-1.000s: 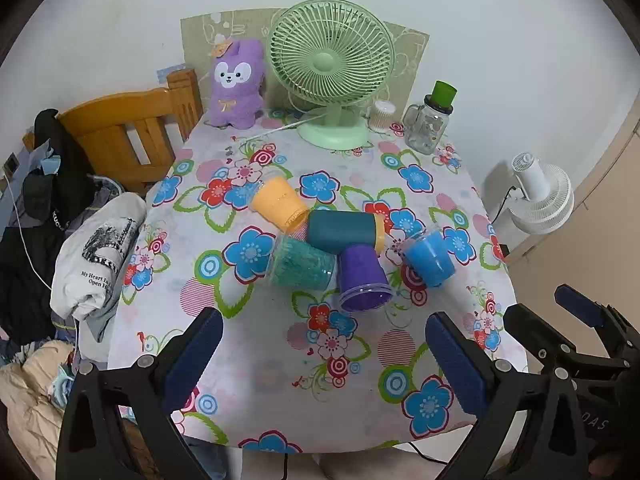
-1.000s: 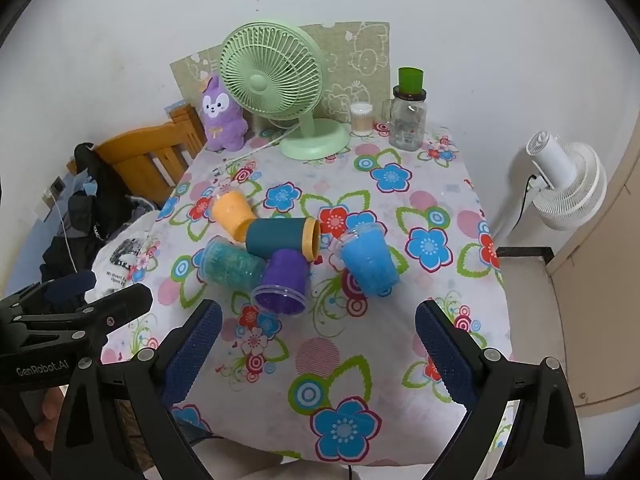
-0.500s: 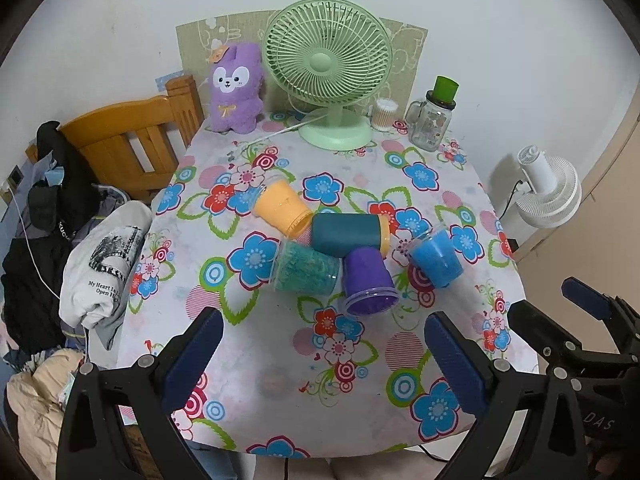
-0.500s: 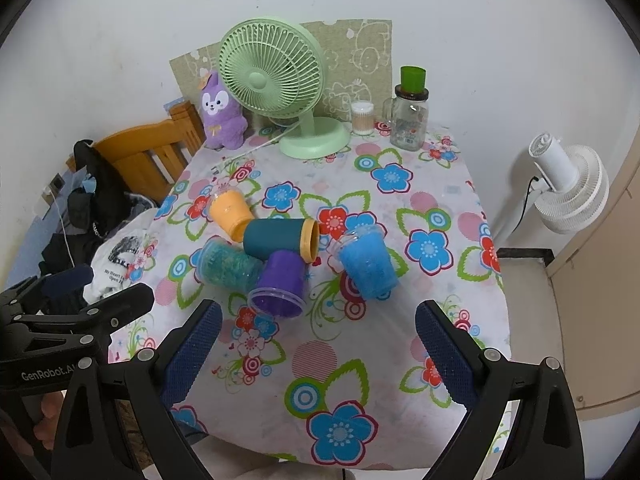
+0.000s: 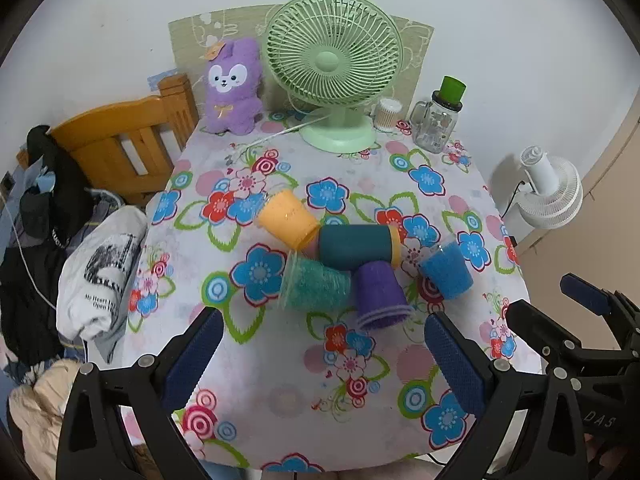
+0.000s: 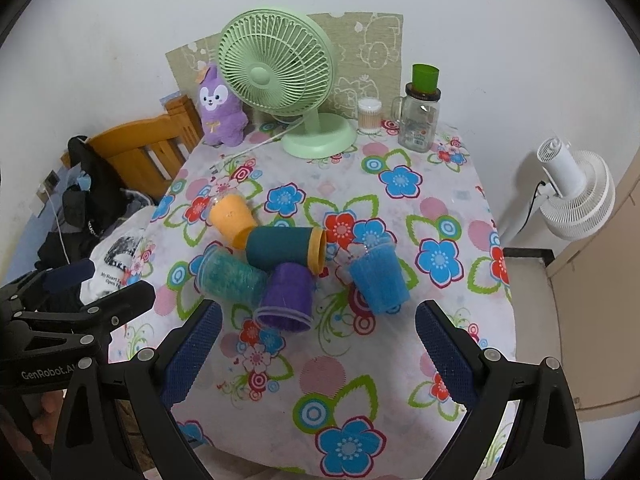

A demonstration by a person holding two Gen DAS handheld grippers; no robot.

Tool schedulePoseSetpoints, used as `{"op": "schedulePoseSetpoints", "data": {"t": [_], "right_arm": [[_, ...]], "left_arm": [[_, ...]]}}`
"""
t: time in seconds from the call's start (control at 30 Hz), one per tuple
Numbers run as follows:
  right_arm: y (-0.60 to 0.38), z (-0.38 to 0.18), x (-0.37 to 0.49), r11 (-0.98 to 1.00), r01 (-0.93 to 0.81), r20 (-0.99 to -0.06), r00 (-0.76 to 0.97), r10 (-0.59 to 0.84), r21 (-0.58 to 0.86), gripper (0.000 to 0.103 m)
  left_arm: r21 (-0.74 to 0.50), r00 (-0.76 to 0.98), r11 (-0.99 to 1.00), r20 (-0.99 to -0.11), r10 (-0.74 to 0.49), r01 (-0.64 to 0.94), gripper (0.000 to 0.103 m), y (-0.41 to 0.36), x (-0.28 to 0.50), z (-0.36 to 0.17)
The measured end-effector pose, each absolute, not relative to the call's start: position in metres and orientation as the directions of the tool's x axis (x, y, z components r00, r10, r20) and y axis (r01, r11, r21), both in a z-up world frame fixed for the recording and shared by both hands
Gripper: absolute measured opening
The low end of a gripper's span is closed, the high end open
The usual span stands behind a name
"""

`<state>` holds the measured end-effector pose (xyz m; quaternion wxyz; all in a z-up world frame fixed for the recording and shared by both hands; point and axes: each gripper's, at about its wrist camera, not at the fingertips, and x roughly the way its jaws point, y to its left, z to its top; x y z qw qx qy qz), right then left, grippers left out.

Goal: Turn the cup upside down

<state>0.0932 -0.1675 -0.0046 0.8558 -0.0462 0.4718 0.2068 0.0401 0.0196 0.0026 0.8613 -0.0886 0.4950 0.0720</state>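
Left gripper (image 5: 318,354): hanging over the near edge of the counter (image 5: 280,396), jaws standing wide apart, gripping nothing.
Chair (image 5: 120,148): standing at the counter's left side, clothes (image 5: 100,264) lying beside it.
Plush (image 5: 234,86): sitting upright at the back left of the counter, just beside the green fan (image 5: 334,68).
Orange cup (image 5: 288,220): lying on its side, leftmost at the back of the group of 5 cups, touching the dark teal cup.
Teal cup (image 5: 316,286): lying on its side in front of the orange one, mouth pointing left.
Dark teal cup (image 5: 356,246): lying on its side in the middle, its orange rim facing right.
Purple cup (image 5: 380,292): lying tilted, mouth pointing toward the near edge, touching the teal cup.
Blue cup (image 5: 446,270): lying tilted at the right of the group, a little apart from the others.
Jar (image 5: 438,122): standing upright at the back right with a green cap.
Right gripper (image 6: 318,350): hanging over the near edge, jaws standing wide apart, gripping nothing.
White fan (image 6: 576,196): standing on the floor to the right of the counter.
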Motion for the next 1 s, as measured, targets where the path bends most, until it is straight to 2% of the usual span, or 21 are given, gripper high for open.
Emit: {"op": "schedulePoseSetpoints", "data": {"t": [0.57,1.0], "right_arm": [[-0.117,-0.010,0.146,0.936,-0.335,-0.847,0.460,0.266,0.112,0.099],[-0.085,-0.049,0.189,0.961,-0.258,-0.888,0.413,0.201,0.098,0.099]], "left_arm": [[-0.074,0.484,0.993,-0.875,-0.023,-0.087,0.102,0.064,0.108,-0.002],[-0.057,0.406,0.998,-0.911,-0.064,0.030,0.102,0.089,0.166,-0.046]]}}
